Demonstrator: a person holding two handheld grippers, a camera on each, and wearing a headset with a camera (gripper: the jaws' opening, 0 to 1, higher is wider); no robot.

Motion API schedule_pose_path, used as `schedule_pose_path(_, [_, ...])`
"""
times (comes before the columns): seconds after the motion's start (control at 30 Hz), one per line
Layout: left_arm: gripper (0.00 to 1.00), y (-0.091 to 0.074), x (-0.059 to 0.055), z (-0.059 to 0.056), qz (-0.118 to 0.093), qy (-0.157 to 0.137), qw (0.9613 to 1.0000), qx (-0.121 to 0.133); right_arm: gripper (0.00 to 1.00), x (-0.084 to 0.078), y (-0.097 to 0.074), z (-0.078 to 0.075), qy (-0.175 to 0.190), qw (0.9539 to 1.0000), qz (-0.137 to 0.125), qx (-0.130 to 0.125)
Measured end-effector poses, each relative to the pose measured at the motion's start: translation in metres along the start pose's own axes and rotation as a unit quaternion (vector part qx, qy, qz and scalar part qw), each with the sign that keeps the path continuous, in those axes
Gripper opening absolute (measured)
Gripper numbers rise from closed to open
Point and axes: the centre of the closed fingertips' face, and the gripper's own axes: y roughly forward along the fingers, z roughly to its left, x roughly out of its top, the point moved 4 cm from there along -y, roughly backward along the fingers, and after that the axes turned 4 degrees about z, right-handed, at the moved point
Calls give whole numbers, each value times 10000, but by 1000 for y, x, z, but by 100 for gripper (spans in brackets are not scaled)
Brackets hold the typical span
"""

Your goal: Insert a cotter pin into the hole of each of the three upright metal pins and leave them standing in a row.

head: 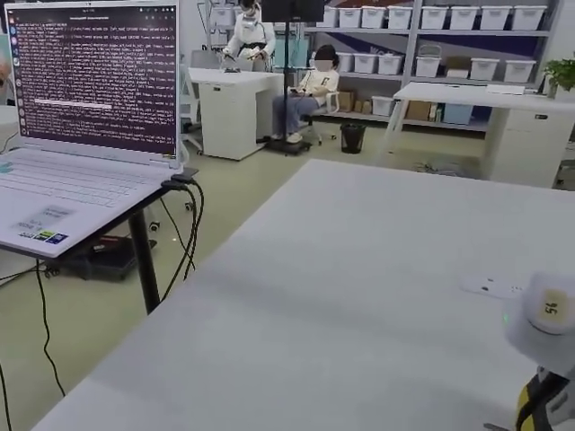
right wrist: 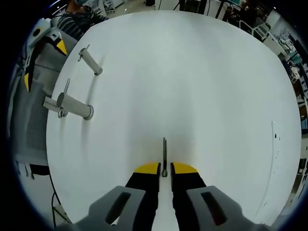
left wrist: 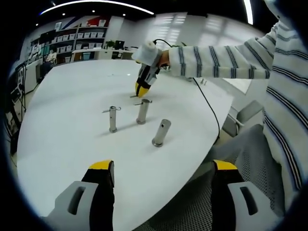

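Observation:
Three metal pins stand upright in a row on the white table (left wrist: 72,96). The left pin (left wrist: 112,119) and the middle pin (left wrist: 142,111) each carry a cotter pin through the top; the right pin (left wrist: 161,133) has a bare hole. My right gripper (right wrist: 165,169) is shut on a thin cotter pin (right wrist: 164,151) low over the table, and its tip (left wrist: 142,89) points down beyond the row. Two pinned pins (right wrist: 74,105) (right wrist: 91,60) lie to its left. My left gripper (left wrist: 162,168) hangs open before the row. A gripper (head: 539,404) shows at the table's near right.
A laptop (head: 81,108) on a black stand sits left of the table, with cables hanging down. A small white device (head: 490,287) lies on the table's right side. A mesh chair seat (left wrist: 192,211) is below the table edge. People sit at desks far behind.

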Motion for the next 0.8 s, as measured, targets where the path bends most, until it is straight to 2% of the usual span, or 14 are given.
schedule_pose_path(0.1, [80, 1, -1, 0, -3, -17, 10000, -3, 3, 0, 0, -1, 91, 9999, -42, 25])
schedule_pose_path(0.23, [80, 3, -1, -2, 40, 8, 10000, -51, 0, 1, 1, -3, 408, 9992, -42, 4])
schedule_pose_path(0.33, [80, 5, 0, -5, 98, 77, 9998, -156, 0, 2, 2, -3, 400, 9992, -3, -3])
schedule_pose_path(0.53, [79, 7, 2, -5, 68, 93, 9998, -169, 0, 2, 3, -2, 375, 9992, 136, -19])
schedule_pose_path(0.73, [78, 8, 2, -5, 49, 87, 9998, -173, 0, 3, 2, -1, 591, 9980, 226, -87])
schedule_pose_path(0.8, [78, 8, 2, -5, 51, 82, 9998, -163, 0, 4, 2, 0, 442, 9983, 344, -164])
